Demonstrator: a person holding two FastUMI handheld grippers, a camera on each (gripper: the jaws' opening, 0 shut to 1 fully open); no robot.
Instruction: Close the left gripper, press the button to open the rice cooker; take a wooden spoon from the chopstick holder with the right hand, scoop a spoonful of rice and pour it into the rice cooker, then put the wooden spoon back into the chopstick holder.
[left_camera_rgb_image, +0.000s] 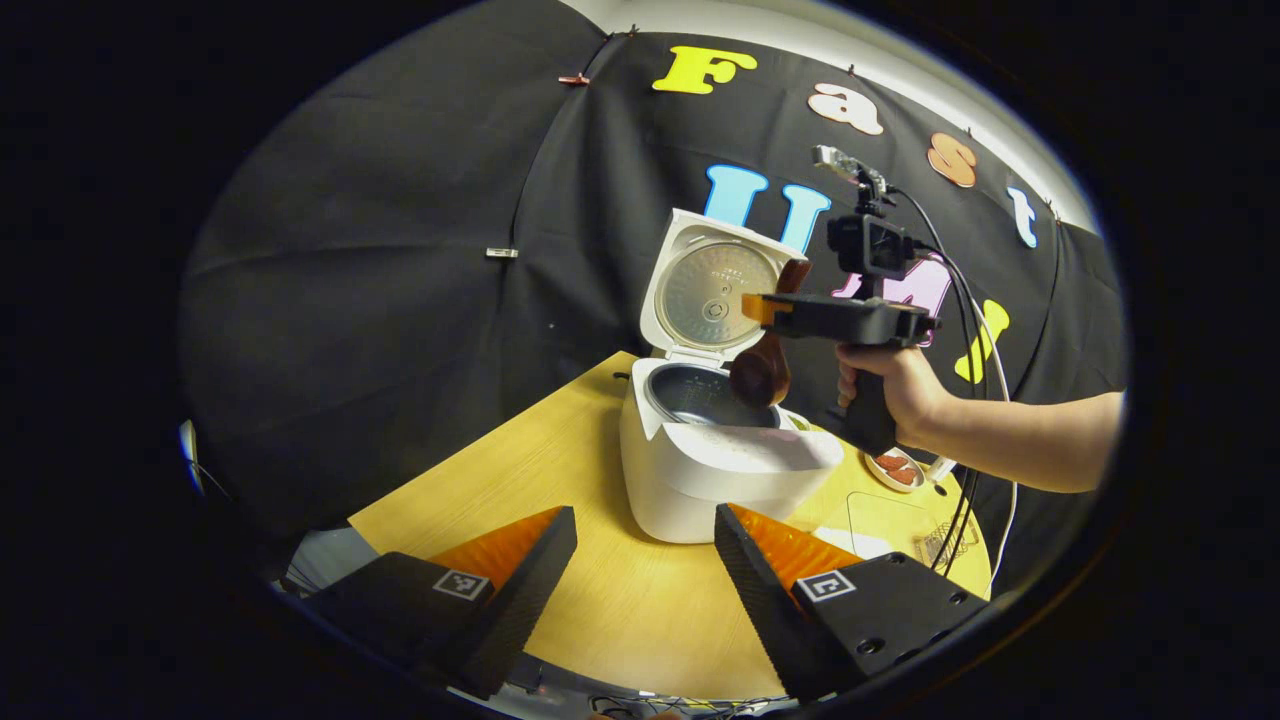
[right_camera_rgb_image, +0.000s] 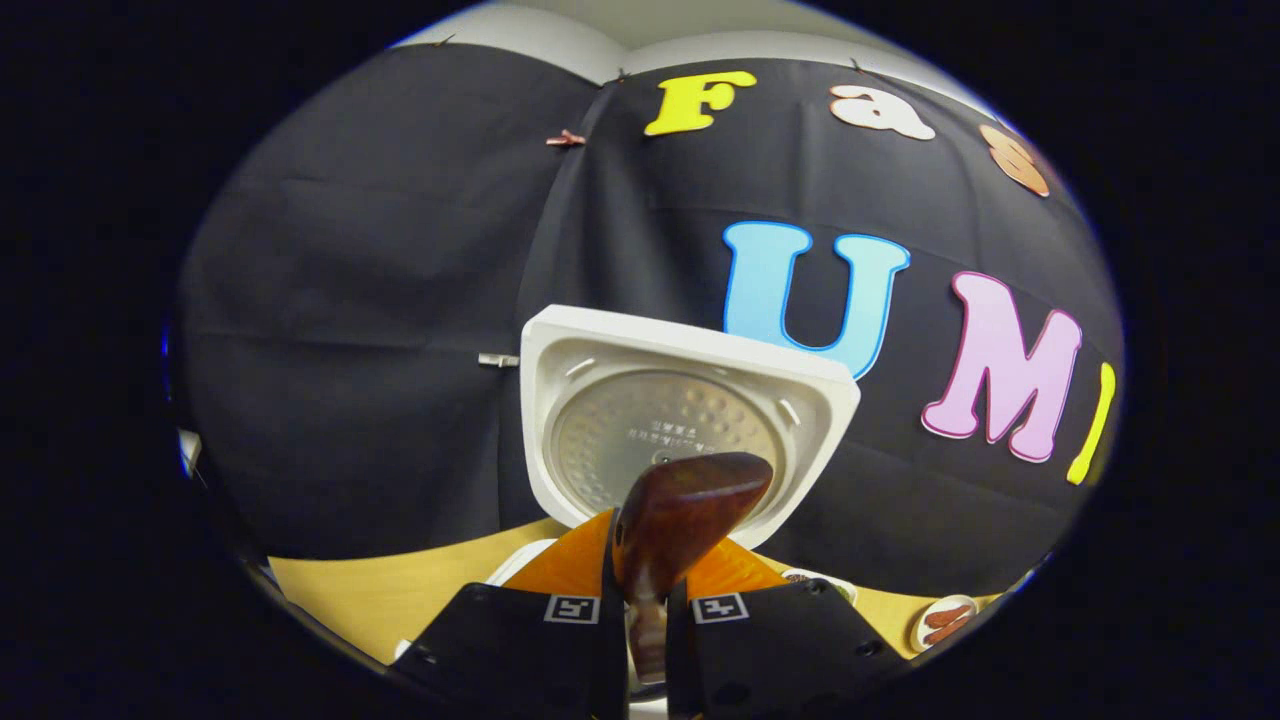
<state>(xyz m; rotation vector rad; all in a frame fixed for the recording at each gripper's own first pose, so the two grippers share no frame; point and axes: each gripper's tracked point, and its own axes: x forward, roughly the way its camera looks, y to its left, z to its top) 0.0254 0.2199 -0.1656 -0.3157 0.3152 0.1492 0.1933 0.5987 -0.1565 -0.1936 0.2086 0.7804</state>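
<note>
the right hand-held gripper (right_camera_rgb_image: 645, 600) is clenching the wooden spoon (left_camera_rgb_image: 762, 368) by its handle, both fingers pressing on the shaft, and a hand (left_camera_rgb_image: 893, 390) is holding it over the rice cooker (left_camera_rgb_image: 715, 455). in the left gripper view the spoon is hanging bowl-down, its bowl sitting just above the dark inner pot (left_camera_rgb_image: 700, 395) at the pot's right rim; whether any rice is lying in the bowl cannot be told. the cooker is standing on the table (left_camera_rgb_image: 560, 480) with its lid (right_camera_rgb_image: 690, 420) swung up and open, so the button step looks done. the left hand-held gripper (left_camera_rgb_image: 645, 570) is hovering in front of the cooker with its fingers spread apart, grasping nothing.

the spoon looks light and stiff, with a polished, likely slippery finish, so a grip on the narrow handle, well back from the bowl, is suiting it; the smooth wood could be twisting between the pads if the squeeze is easing. the tipping is probably under way, with the return to the chopstick holder left to do.
</note>
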